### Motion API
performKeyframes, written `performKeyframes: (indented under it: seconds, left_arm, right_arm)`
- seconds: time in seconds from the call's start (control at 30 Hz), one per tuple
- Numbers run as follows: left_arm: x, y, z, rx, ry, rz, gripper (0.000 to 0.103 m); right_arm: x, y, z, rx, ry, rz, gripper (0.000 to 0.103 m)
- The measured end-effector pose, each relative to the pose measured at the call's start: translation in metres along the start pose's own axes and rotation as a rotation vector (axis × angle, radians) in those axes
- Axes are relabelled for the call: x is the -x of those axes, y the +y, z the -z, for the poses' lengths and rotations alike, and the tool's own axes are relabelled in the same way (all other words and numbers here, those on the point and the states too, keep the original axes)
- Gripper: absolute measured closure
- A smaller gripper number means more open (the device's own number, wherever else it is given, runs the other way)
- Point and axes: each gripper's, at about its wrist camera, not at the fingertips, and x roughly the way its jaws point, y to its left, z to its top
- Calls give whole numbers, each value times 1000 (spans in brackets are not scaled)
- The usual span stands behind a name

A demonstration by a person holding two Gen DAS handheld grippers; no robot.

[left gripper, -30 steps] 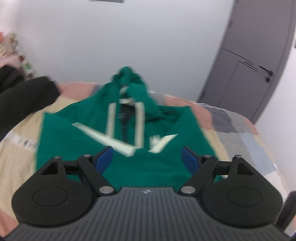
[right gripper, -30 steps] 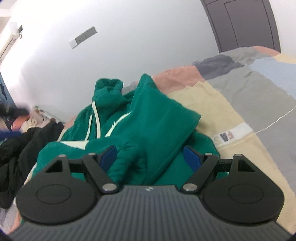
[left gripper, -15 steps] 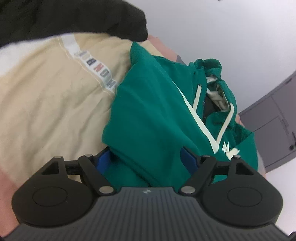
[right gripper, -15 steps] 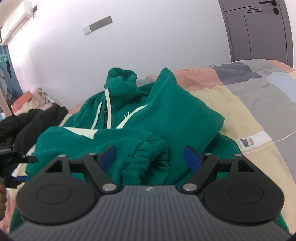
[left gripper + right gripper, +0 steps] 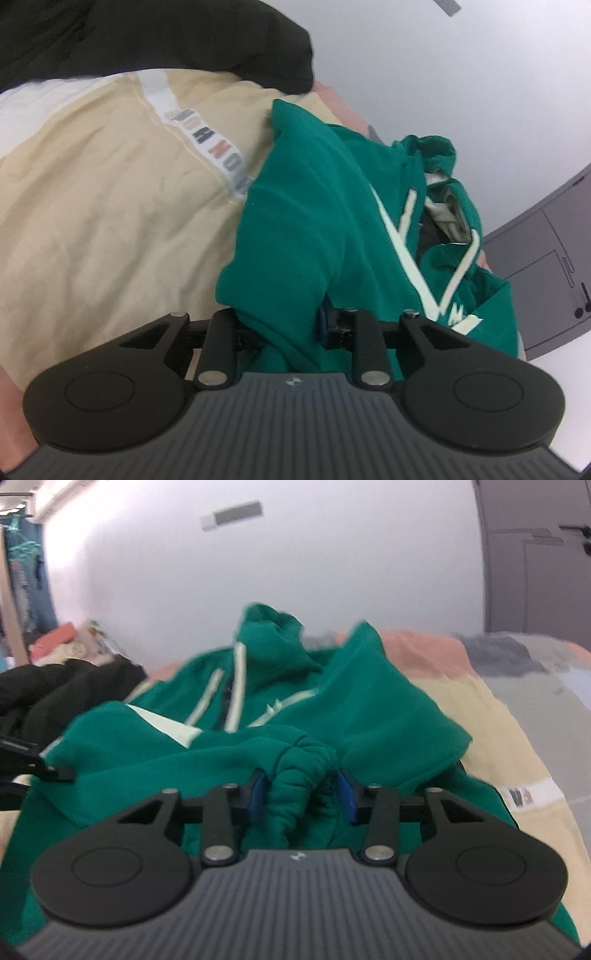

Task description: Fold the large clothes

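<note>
A green hoodie (image 5: 314,221) with cream stripes and drawstrings lies on the patchwork bedspread (image 5: 110,221). My left gripper (image 5: 286,328) is at the hoodie's near side edge. Its jaws are closing on a bunched fold of green cloth. The right blue pad (image 5: 322,325) presses the fold and the other pad is hidden under the cloth. In the right wrist view the hoodie (image 5: 369,709) spreads ahead, hood at the far end. My right gripper (image 5: 301,797) is closing around the gathered sleeve cuff (image 5: 299,771), which fills the gap between the blue pads (image 5: 258,797).
A black garment (image 5: 166,37) lies on the bed beyond the hoodie's left side, also seen as the black garment (image 5: 66,686) in the right wrist view. A grey door (image 5: 546,277) and a white wall (image 5: 332,572) stand behind the bed. Beige bedspread (image 5: 498,746) lies to the right.
The left gripper dropped to the hoodie's side edge, rolled, and its jaws narrowed onto the cloth. The right gripper edged forward onto the sleeve cuff and its jaws narrowed around it.
</note>
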Motion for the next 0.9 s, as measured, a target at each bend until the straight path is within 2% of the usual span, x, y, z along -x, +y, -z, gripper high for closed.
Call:
performKeyframes:
  seconds: [0.1, 0.23, 0.3, 0.4, 0.5, 0.57, 0.7, 0.77, 0.83, 0.9]
  left_arm:
    - [-5, 2, 1, -32, 10, -16, 74]
    - [-4, 2, 0, -35, 14, -12, 70]
    - [0, 0, 2, -36, -7, -20, 67]
    - [6, -10, 6, -79, -22, -56, 58]
    - [15, -22, 12, -125, -33, -97, 37]
    - [23, -31, 18, -162, -66, -148, 37]
    - [37, -48, 30, -265, -145, -215, 37]
    - [42, -59, 38, -327, -179, -230, 37]
    - [45, -70, 43, -375, -181, -221, 37]
    - [49, -79, 49, -412, -203, -237, 37]
  right_arm:
    - [-1, 5, 2, 37, 18, 12, 59]
    - [-19, -2, 13, 20, 124, 54, 60]
    - [-20, -3, 16, 34, 128, 60, 59]
    - [-18, -1, 13, 50, 120, 63, 59]
    - [-11, -6, 9, 3, 105, 41, 58]
    - [-3, -9, 6, -28, 85, 28, 55]
    - [6, -4, -2, -13, 32, 32, 56]
    - [15, 0, -7, 9, -21, 32, 54]
    - [22, 3, -10, 20, -72, 29, 49]
    - [27, 5, -13, 20, -113, 13, 48]
